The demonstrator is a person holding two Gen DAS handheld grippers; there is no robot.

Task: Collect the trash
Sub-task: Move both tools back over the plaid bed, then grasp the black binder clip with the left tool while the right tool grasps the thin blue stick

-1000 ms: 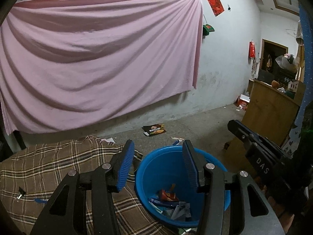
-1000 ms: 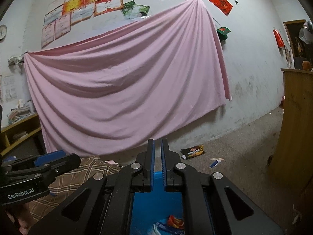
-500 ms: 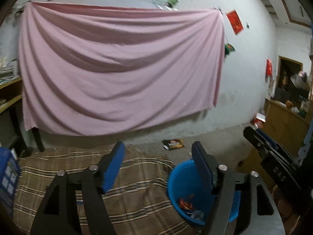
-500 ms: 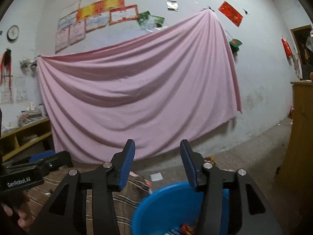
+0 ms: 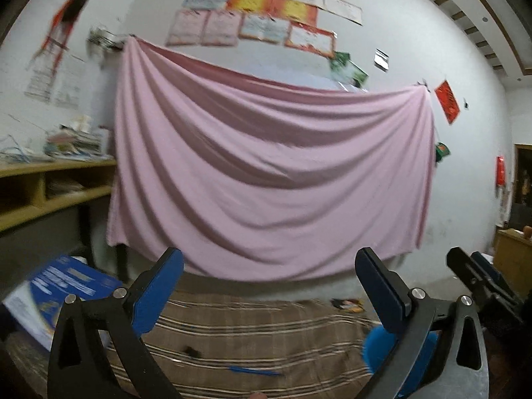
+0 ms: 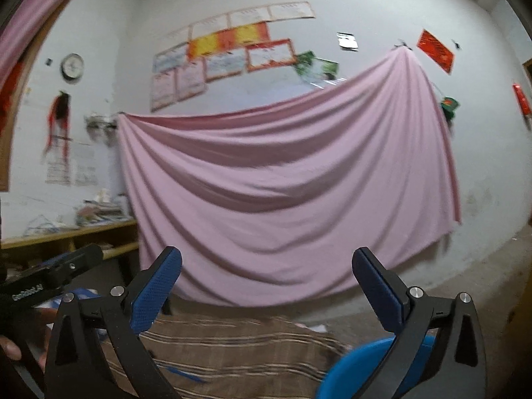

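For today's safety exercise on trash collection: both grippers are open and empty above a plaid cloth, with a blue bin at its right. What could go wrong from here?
1. The thin blue pen-like item lies flat on the plaid cloth; the left gripper might pinch cloth with it.
2. The small dark scrap is blurred and easily missed.
3. The blue bin sits at the cloth's edge, so the right gripper might knock it.

one blue bucket (image 6: 362, 362), one pink sheet (image 5: 266, 179), one plaid cloth (image 5: 259, 332), one wall clock (image 6: 72, 66)
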